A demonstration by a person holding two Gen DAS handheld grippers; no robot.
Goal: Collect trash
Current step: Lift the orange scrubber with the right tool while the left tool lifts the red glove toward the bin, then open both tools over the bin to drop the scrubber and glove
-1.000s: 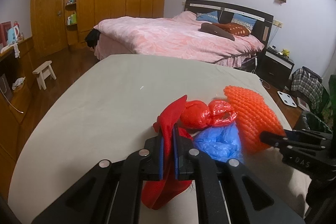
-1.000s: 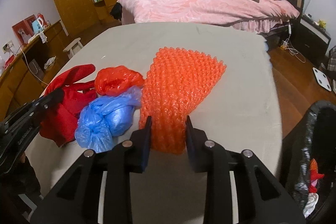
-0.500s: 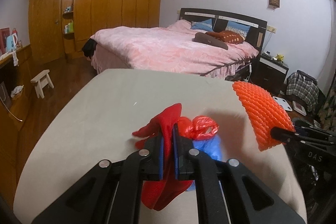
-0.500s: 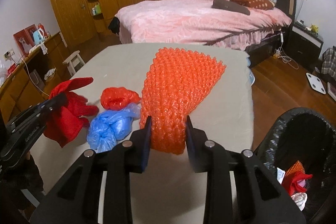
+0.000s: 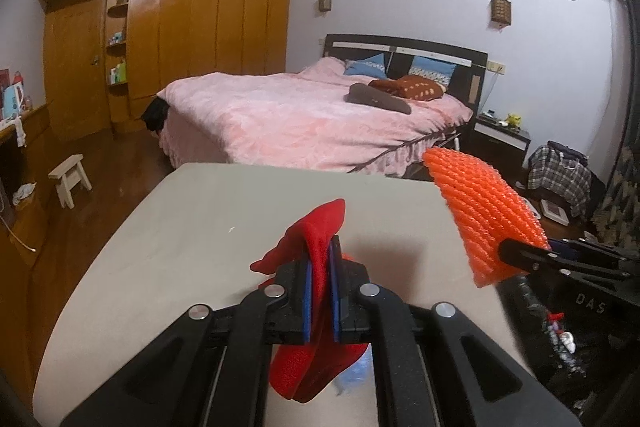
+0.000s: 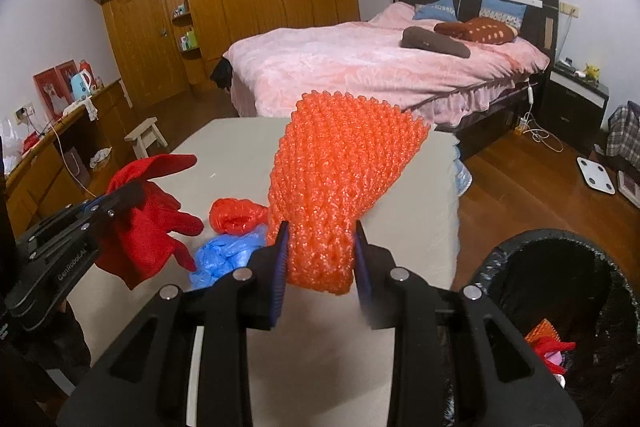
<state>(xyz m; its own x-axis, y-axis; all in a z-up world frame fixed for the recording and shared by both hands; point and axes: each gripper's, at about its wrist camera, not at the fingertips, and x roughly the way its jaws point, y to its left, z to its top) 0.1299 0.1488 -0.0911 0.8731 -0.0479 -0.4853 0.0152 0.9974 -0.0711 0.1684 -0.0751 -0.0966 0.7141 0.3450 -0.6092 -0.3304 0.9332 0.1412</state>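
My left gripper [image 5: 320,267] is shut on a red cloth [image 5: 312,359] and holds it above the beige table [image 5: 192,227]; it also shows in the right wrist view [image 6: 148,227]. My right gripper [image 6: 319,247] is shut on an orange foam net [image 6: 332,187], lifted off the table, seen too in the left wrist view [image 5: 484,219]. A crumpled red bag [image 6: 236,217] and a blue bag [image 6: 224,259] lie on the table between the grippers. A black-lined trash bin [image 6: 560,307] stands low at the right with some trash inside.
A pink bed [image 6: 380,67] stands beyond the table. A wooden wardrobe [image 5: 180,27] lines the far wall. A small stool [image 5: 70,177] and a low cabinet [image 6: 48,163] are at the left. A white scale [image 6: 598,175] lies on the wood floor at the right.
Both grippers have risen off the table with their loads. The orange net and red cloth now hang in the air, and the trash bin has come further into the right wrist view.
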